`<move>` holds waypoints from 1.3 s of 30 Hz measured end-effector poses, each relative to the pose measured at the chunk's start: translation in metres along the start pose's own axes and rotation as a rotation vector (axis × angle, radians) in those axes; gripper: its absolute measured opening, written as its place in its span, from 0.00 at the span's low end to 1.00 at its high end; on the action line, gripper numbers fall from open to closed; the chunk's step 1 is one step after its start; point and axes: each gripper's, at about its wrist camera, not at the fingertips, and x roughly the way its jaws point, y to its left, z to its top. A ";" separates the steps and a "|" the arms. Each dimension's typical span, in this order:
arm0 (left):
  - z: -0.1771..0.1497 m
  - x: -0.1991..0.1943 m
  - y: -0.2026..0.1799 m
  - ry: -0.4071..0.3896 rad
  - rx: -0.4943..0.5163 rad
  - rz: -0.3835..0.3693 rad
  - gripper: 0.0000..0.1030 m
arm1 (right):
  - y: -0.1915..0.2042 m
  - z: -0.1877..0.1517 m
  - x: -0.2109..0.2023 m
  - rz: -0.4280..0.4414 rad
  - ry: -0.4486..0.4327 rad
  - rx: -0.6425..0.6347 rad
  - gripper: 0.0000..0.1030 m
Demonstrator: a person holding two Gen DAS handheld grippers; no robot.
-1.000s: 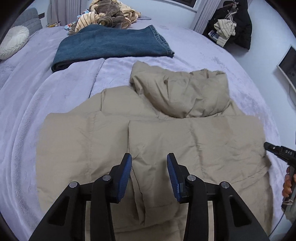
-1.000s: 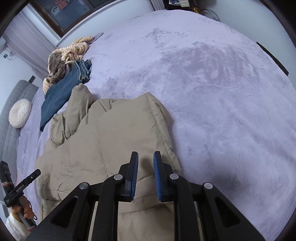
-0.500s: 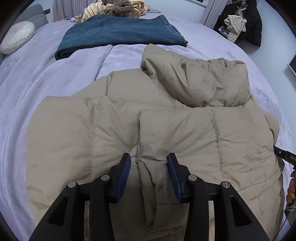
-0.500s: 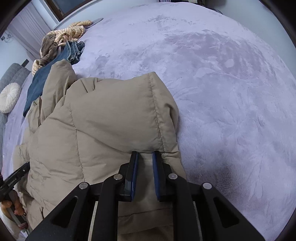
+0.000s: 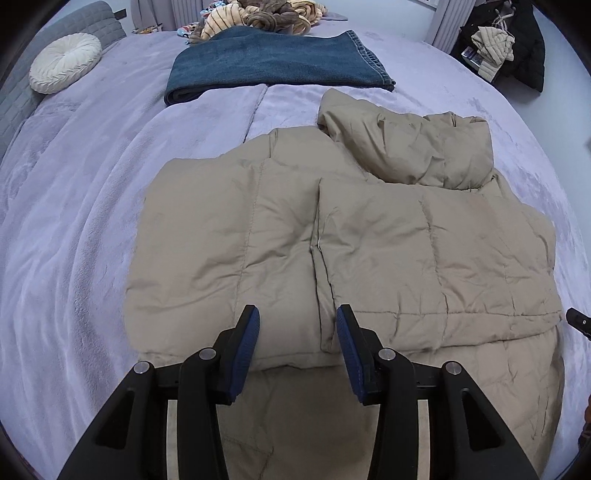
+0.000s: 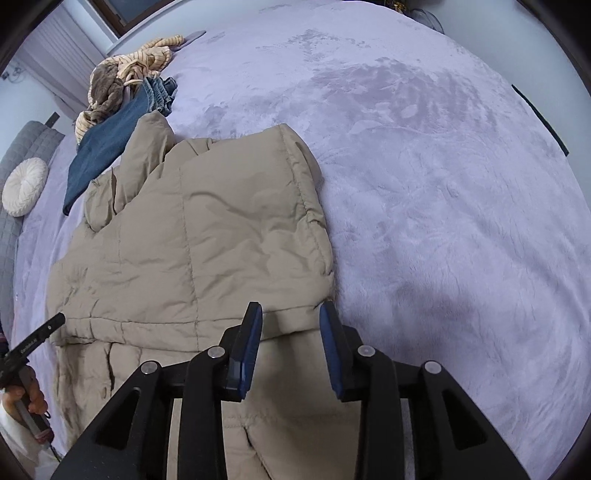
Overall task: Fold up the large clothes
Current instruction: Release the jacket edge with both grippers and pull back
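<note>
The left claw (image 5: pixel 297 334) is seen released above the near part of a tan puffer jacket (image 5: pixel 369 240), its blue pads (image 5: pixel 245 343) apart and pressing on nothing, with only the jacket's folded edge showing in the gap below them. The right claw (image 6: pixel 290 332) is caught with its jaws opening; the corner of the folded jacket (image 6: pixel 207 240) lies between and beneath its blue pads (image 6: pixel 251 343), and no fabric is seen pinched by them. In the right wrist view the left claw's black handle (image 6: pixel 33 343) is seen at the jacket's other side, gripped by a hand (image 6: pixel 31 398). The jacket is spread on a lilac plush bed (image 5: pixel 74 221), doubled over so that an upper layer ends in a straight fold just ahead of both claws, while a lower layer runs on toward the near edge of the bed. The hood (image 5: pixel 410 147) is bunched at the jacket's far end. Beyond it, toward the far edge of the bed, a folded pair of blue jeans (image 5: pixel 277 66) is laid flat, and behind that a heap of striped and brown clothes (image 5: pixel 258 16) is piled. A round white cushion (image 5: pixel 64 62) is propped against a grey headboard (image 5: pixel 22 85) at the far left corner. Dark clothes (image 5: pixel 517 40) are hung beyond the far right corner.
</note>
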 end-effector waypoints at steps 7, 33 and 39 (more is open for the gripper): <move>-0.017 -0.031 -0.015 0.019 -0.005 -0.007 0.44 | 0.005 -0.018 -0.025 0.039 0.031 0.024 0.46; -0.103 -0.122 -0.026 0.041 -0.074 0.030 1.00 | 0.020 -0.077 -0.082 0.160 0.084 0.041 0.77; -0.130 -0.123 -0.008 0.069 -0.077 0.037 1.00 | 0.030 -0.105 -0.077 0.176 0.113 0.066 0.78</move>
